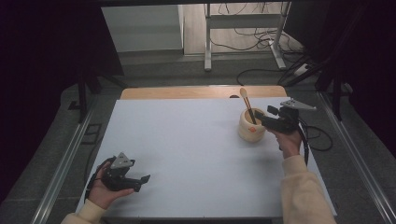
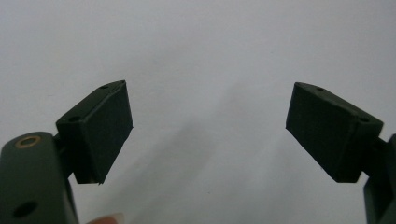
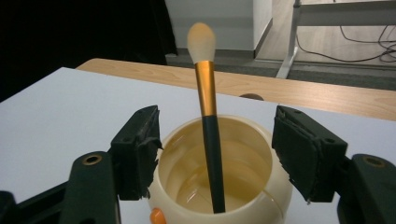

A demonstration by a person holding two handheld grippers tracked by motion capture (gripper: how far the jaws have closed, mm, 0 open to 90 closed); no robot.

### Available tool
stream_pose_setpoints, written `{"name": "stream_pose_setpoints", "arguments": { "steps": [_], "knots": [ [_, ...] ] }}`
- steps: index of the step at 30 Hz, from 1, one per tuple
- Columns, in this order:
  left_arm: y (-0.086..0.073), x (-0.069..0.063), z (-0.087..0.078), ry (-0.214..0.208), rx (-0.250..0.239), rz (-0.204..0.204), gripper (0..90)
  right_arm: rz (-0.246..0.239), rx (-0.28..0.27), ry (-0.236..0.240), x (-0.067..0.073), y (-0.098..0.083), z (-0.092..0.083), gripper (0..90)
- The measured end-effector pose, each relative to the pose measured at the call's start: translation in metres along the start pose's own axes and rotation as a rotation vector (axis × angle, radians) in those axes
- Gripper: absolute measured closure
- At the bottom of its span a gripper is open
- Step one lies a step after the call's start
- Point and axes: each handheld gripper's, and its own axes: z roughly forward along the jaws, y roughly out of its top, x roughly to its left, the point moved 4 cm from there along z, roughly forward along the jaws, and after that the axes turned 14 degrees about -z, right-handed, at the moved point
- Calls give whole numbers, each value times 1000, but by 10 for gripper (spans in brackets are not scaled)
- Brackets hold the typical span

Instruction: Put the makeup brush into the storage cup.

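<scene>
A cream, round cup (image 1: 251, 127) (image 3: 224, 186) stands at the right back of the white table (image 1: 187, 140). In it leans a makeup brush (image 1: 246, 103) (image 3: 208, 121) with a black handle, a gold ferrule and a pale tip pointing up. My right gripper (image 1: 259, 120) (image 3: 217, 140) is level at the cup's right side, its jaws open with one on each side of the rim; the brush stands between them untouched. My left gripper (image 1: 142, 182) (image 2: 208, 135) rests low near the table's front left, open with nothing between its pads.
A strip of wooden tabletop (image 1: 201, 92) runs behind the white sheet. Beyond it are metal desk legs (image 1: 207, 42) and loose cables (image 1: 261, 42) on the floor. Metal rails (image 1: 65, 163) flank the table on both sides.
</scene>
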Motion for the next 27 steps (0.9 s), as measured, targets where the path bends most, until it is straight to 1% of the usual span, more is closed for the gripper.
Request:
{"name": "stream_pose_setpoints", "arguments": {
  "steps": [3, 9, 14, 17, 20, 23, 27],
  "knots": [
    [0, 0, 0, 0, 0, -1, 153, 1, 2, 22, 0, 1, -5, 318],
    [0, 0, 1, -1, 0, -1, 152, -19, 6, 60, 3, 2, -14, 309],
    [0, -1, 1, -1, 0, -1, 153, -26, 15, 94, 5, 1, -22, 303],
    [0, -1, 0, -2, 0, 1, 153, -34, 25, 113, 7, -3, -26, 300],
    [0, -1, 0, -1, 0, 6, 152, -38, 43, 124, 7, -7, -31, 294],
    [0, -1, 0, -2, -1, 2, 152, -48, 63, 129, 8, -12, -34, 279],
    [1, -1, 0, -3, -2, 3, 152, -63, 72, 142, 9, -18, -41, 274]
  ]
}}
